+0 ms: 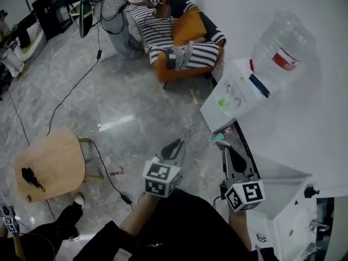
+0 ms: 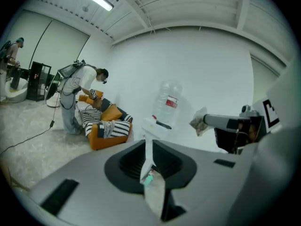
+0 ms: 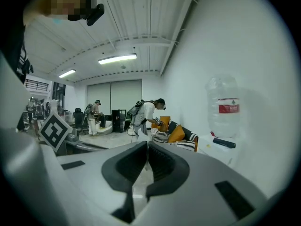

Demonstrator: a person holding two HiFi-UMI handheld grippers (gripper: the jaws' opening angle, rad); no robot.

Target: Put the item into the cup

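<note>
In the head view my left gripper [image 1: 175, 144] and right gripper [image 1: 226, 148] hang side by side above a grey marble floor. The left gripper [image 2: 147, 147] has its jaws together with nothing between them. The left gripper view shows a pale crumpled scrap [image 2: 199, 121] pinched at the tip of my right gripper [image 2: 203, 122]. That scrap [image 3: 141, 135] shows as a small white lump just over the shut jaws of the right gripper [image 3: 147, 145]. No cup is in any view.
A white water dispenser [image 1: 235, 94] with a big bottle [image 1: 281, 47] stands by the wall. A small green-capped bottle [image 1: 219, 137] lies at its foot. An orange sofa [image 1: 182, 42], a round wooden table [image 1: 50, 165] and a white cabinet [image 1: 283, 213] stand around; a person [image 3: 149, 117] bends over the sofa.
</note>
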